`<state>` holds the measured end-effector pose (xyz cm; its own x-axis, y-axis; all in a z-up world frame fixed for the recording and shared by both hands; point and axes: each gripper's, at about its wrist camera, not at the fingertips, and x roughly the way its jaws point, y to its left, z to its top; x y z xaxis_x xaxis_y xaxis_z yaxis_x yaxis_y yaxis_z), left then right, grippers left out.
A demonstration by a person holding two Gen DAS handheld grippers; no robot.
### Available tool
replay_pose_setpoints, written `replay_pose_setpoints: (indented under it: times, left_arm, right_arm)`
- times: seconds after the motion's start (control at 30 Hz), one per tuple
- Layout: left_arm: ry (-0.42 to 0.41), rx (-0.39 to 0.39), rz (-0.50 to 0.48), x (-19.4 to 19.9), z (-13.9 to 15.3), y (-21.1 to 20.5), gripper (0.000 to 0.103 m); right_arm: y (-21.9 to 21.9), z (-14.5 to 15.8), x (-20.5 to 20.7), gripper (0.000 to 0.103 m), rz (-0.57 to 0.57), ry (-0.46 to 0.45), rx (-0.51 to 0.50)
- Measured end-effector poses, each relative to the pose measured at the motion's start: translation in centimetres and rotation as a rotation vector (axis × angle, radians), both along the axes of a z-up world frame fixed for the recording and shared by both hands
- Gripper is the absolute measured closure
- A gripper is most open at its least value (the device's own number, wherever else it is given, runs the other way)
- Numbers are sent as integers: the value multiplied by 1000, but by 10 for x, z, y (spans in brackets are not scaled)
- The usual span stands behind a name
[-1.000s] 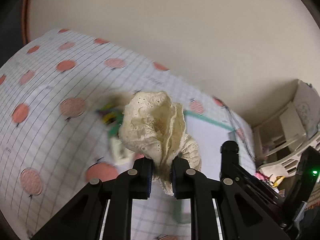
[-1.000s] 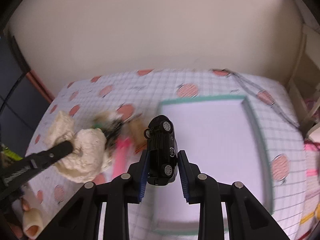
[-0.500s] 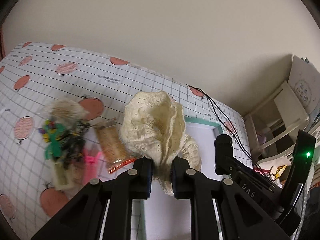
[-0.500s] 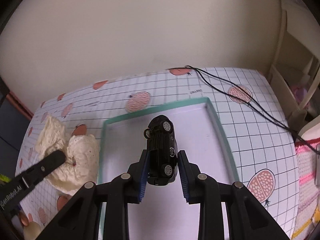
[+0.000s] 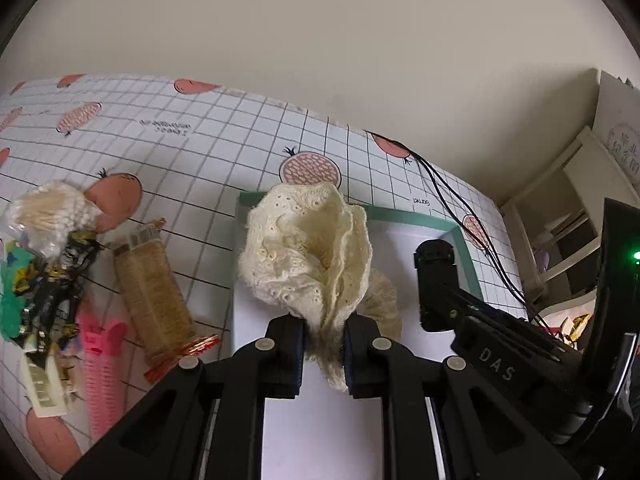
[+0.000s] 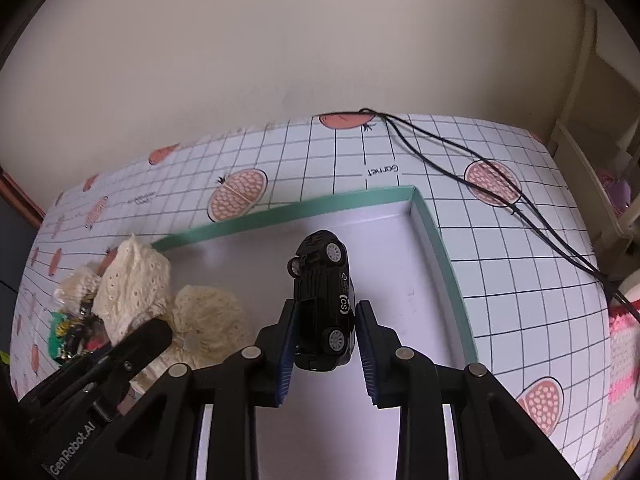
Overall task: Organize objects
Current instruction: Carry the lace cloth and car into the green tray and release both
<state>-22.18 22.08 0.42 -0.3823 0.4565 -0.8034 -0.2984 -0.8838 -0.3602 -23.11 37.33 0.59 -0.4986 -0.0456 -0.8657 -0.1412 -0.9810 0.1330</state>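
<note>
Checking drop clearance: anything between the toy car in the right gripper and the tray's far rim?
Nothing. In the right wrist view, only bare white tray floor lies between the black toy car and the green tray rim. The lace cloth sits off to the left.

Left wrist view: the cream lace cloth (image 5: 306,268) hid much of the tray's (image 5: 412,216) far rim and white floor. The cloth's lower end ran down between the left gripper's (image 5: 323,350) pads, so contact there was unseen. The toy car (image 5: 434,254) showed one end only; the right gripper's (image 5: 440,312) body covered the rest. Items at the left (green piece (image 5: 12,300), pink item (image 5: 102,356)) overlapped in a heap; identities not determinable.

Right wrist view: the car's (image 6: 324,300) underside faced away. Whether the car touched the tray floor (image 6: 400,300) could not be judged. Cables (image 6: 500,196) ran out of frame at right. Table print (image 6: 382,170) appeared inverted.
</note>
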Motion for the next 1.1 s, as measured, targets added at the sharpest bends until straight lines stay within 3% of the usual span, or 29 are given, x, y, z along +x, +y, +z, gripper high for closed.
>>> replay_pose_setpoints:
  times: [0.4, 0.67, 0.77, 1.1]
  left_arm:
    - [-44, -66, -3, -2, -29, 8, 86]
    - [-74, -51, 7, -4, -26, 3, 81]
    - [-86, -43, 5, -5, -24, 3, 72]
    - [-66, -16, 14, -3, 3, -2, 71]
  right_arm:
    - [4, -13, 1, 72, 8, -26, 26]
    - [8, -12, 3, 72, -5, -33, 19]
    - [11, -10, 4, 63, -12, -29, 6]
    - [11, 15, 13, 61, 1, 16, -1]
